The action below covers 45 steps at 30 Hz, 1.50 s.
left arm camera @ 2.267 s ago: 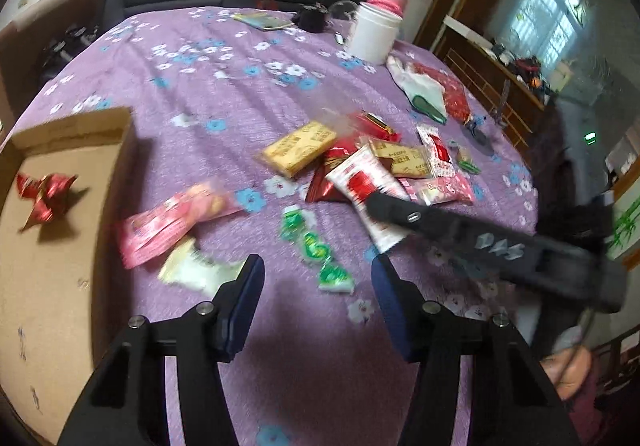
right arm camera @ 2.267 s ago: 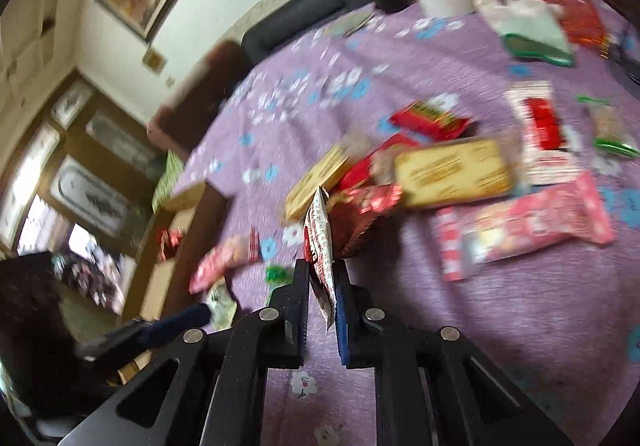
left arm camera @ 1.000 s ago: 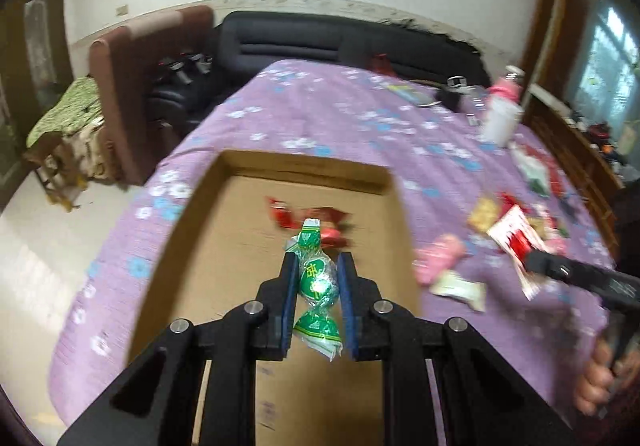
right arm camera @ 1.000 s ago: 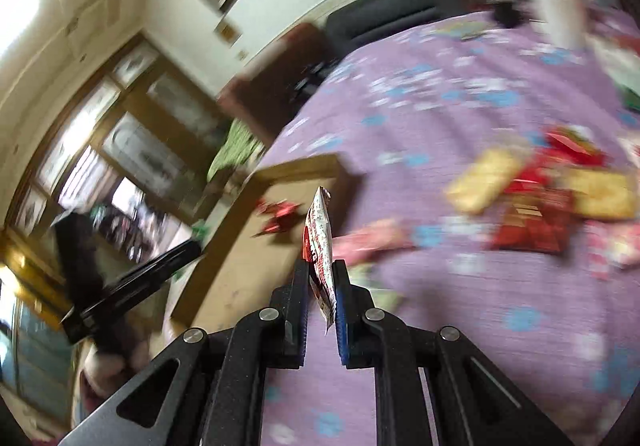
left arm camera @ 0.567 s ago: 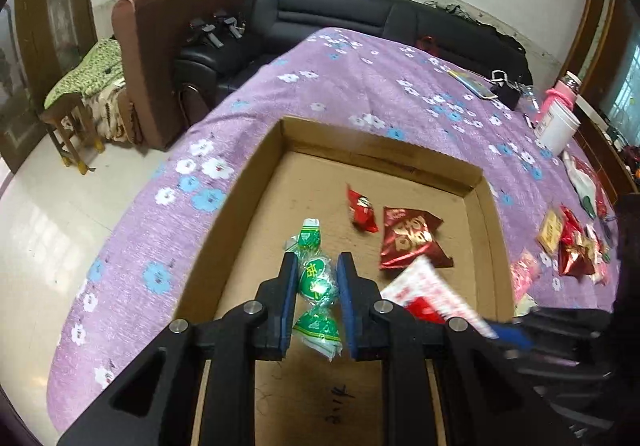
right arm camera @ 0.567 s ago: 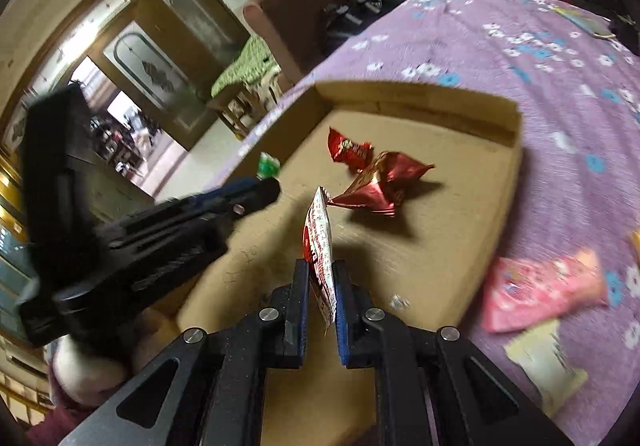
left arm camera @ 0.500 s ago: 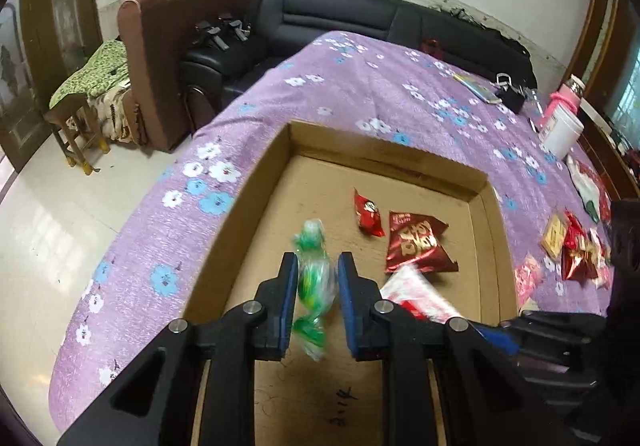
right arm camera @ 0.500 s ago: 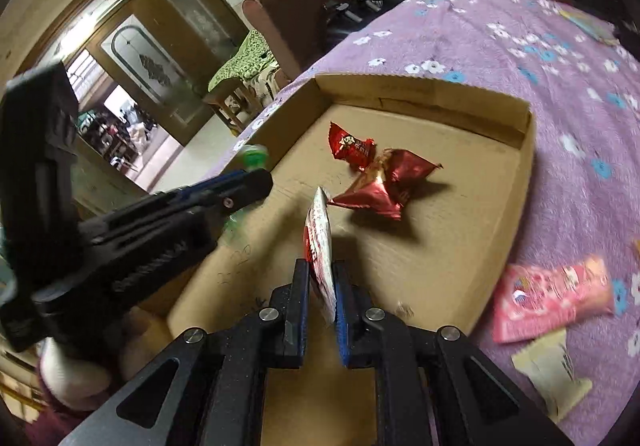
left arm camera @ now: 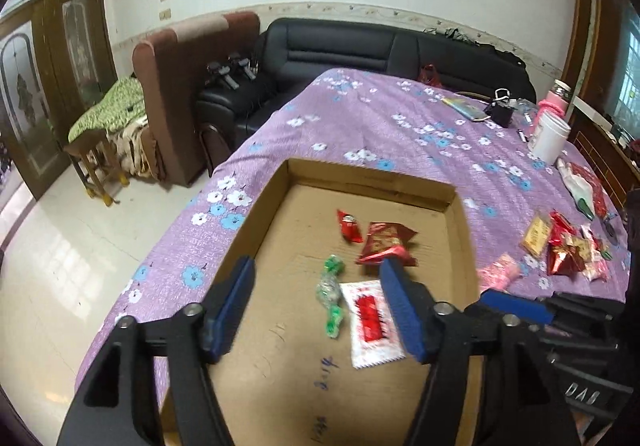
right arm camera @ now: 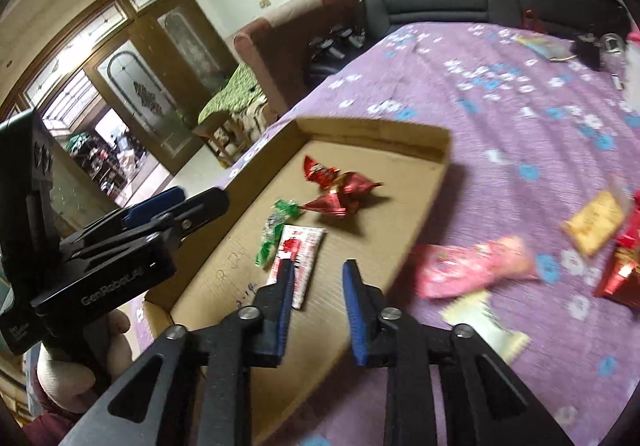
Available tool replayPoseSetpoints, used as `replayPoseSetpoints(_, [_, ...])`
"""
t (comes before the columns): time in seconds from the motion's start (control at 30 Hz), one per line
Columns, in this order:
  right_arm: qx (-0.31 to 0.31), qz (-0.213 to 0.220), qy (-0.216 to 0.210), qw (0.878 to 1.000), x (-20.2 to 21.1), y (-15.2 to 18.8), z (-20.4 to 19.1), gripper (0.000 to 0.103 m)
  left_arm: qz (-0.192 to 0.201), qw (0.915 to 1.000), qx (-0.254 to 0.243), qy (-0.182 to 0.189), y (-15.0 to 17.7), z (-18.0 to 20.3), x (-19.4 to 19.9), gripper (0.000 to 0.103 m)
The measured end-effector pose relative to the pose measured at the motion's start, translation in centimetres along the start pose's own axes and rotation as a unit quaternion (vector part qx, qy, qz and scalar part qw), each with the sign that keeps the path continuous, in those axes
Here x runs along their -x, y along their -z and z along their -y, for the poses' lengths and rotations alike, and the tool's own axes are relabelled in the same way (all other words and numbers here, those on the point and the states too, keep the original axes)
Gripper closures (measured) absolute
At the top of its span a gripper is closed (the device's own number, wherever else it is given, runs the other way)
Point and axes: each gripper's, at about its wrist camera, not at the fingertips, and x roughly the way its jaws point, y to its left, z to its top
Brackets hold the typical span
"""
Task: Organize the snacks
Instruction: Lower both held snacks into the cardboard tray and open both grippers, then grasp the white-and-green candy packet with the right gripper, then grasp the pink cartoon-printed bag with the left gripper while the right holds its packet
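Now we list both loads as released: the green candy string (left arm camera: 330, 295), clamped between the left gripper (left arm camera: 318, 304) pads half a second ago, lies flat on the floor of the cardboard tray (left arm camera: 372, 177), and the white-and-red sachet (left arm camera: 370, 322), pinched upright by the right gripper (right arm camera: 318, 300) until then, lies flat just beside it, their edges about touching. Left gripper: jaws opening, wide, nothing pressed between them, candy and sachet seen through the gap. Right gripper: jaws opening, narrower, pads clear of the sachet (right arm camera: 297, 263), whose near end the left-hand pad overlaps in the picture. Unchanged in the tray: small red packet (left arm camera: 349, 226) and crumpled red foil bag (left arm camera: 386, 240), side by side toward the far wall. Left wrist view alone gives us the white tub (left arm camera: 551, 134) with the pink bottle behind it, and the far snack pile (left arm camera: 568, 246) on the purple floral cloth (left arm camera: 400, 126). Right wrist view alone gives us a hand (right arm camera: 76, 362) gripping the left tool, the pink packet (right arm camera: 472, 268) close up and blurred just outside the tray, and a pale wrapper (right arm camera: 486, 320) below it.
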Motion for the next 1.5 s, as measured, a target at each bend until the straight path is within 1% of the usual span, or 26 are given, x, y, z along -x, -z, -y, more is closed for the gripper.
replayPoseSetpoints(0.07, [-0.008, 0.011, 0.006, 1.000, 1.5, 0.5, 0.8, 0.068, 0.010, 0.9999, -0.007, 0.001, 0.3, 1.0, 1.3, 0.031])
replayPoseSetpoints(0.13, [-0.017, 0.020, 0.013, 1.000, 2.9, 1.0, 1.8, 0.068, 0.015, 0.9997, -0.016, 0.004, 0.5, 2.0, 2.3, 0.029])
replayPoseSetpoints(0.3, [-0.045, 0.043, 0.032, 0.998, 6.6, 2.7, 4.5, 0.068, 0.023, 0.9988, -0.042, 0.013, 1.3, 5.0, 4.3, 0.027])
replayPoseSetpoints(0.4, [-0.057, 0.050, 0.043, 0.996, 7.8, 3.4, 5.7, 0.068, 0.024, 0.9981, -0.052, 0.023, 1.8, 6.2, 5.2, 0.026])
replayPoseSetpoints(0.5, [-0.068, 0.055, 0.059, 0.994, 8.9, 4.3, 6.9, 0.068, 0.025, 0.9979, -0.050, 0.033, 2.3, 6.7, 6.0, 0.025])
replayPoseSetpoints(0.57, [-0.075, 0.055, 0.069, 0.993, 9.2, 4.7, 7.6, 0.067, 0.025, 0.9979, -0.044, 0.040, 2.9, 6.6, 6.6, 0.023])
replayPoseSetpoints(0.6, [-0.080, 0.052, 0.075, 0.993, 9.2, 4.9, 8.1, 0.067, 0.026, 0.9980, -0.040, 0.041, 3.1, 6.6, 6.7, 0.021])
replayPoseSetpoints(0.67, [-0.089, 0.043, 0.084, 0.992, 8.8, 5.2, 8.9, 0.067, 0.023, 0.9982, -0.032, 0.044, 3.7, 6.1, 6.9, 0.020])
replayPoseSetpoints(0.77, [-0.098, 0.031, 0.085, 0.991, 7.6, 5.1, 9.5, 0.067, 0.013, 0.9985, -0.019, 0.050, 4.3, 5.5, 6.7, 0.020])
replayPoseSetpoints(0.83, [-0.093, 0.024, 0.084, 0.992, 6.8, 4.9, 9.5, 0.067, 0.009, 0.9987, -0.011, 0.049, 4.6, 5.0, 6.5, 0.020])
replayPoseSetpoints(0.93, [-0.063, 0.014, 0.085, 0.994, 5.1, 4.4, 8.6, 0.065, 0.006, 0.9987, -0.003, 0.051, 4.8, 4.3, 6.3, 0.020])
replayPoseSetpoints(1.0, [-0.034, 0.007, 0.087, 0.996, 3.8, 3.8, 7.9, 0.052, 0.006, 0.9986, -0.003, 0.052, 4.7, 4.1, 6.2, 0.020])
replayPoseSetpoints(1.03, [-0.021, 0.004, 0.085, 0.996, 3.3, 3.5, 7.6, 0.050, 0.006, 0.9986, -0.004, 0.052, 4.7, 4.0, 6.2, 0.020])
replayPoseSetpoints(1.13, [0.017, -0.006, 0.094, 0.995, 1.7, 2.9, 6.8, 0.048, 0.005, 0.9983, -0.008, 0.057, 4.7, 3.7, 6.0, 0.020])
replayPoseSetpoints(1.23, [0.038, -0.022, 0.100, 0.994, 0.3, 2.9, 6.4, 0.049, 0.003, 0.9981, -0.010, 0.061, 4.6, 3.8, 5.8, 0.020])
replayPoseSetpoints(1.27, [0.039, -0.026, 0.100, 0.994, 0.0, 3.0, 6.4, 0.059, 0.002, 0.9979, -0.012, 0.064, 4.6, 3.9, 5.7, 0.020])
replayPoseSetpoints(1.3, [0.037, -0.030, 0.100, 0.994, -0.3, 3.1, 6.4, 0.079, 0.000, 0.9976, -0.014, 0.068, 4.5, 4.0, 5.6, 0.020])
replayPoseSetpoints(1.4, [0.018, -0.033, 0.101, 0.994, 0.3, 3.4, 7.0, 0.080, -0.005, 0.9958, -0.029, 0.086, 4.1, 5.1, 5.1, 0.020])
replayPoseSetpoints(1.5, [0.006, -0.029, 0.133, 0.991, 1.9, 3.7, 8.1, 0.080, -0.013, 0.9932, -0.058, 0.100, 3.6, 7.1, 4.2, 0.021])
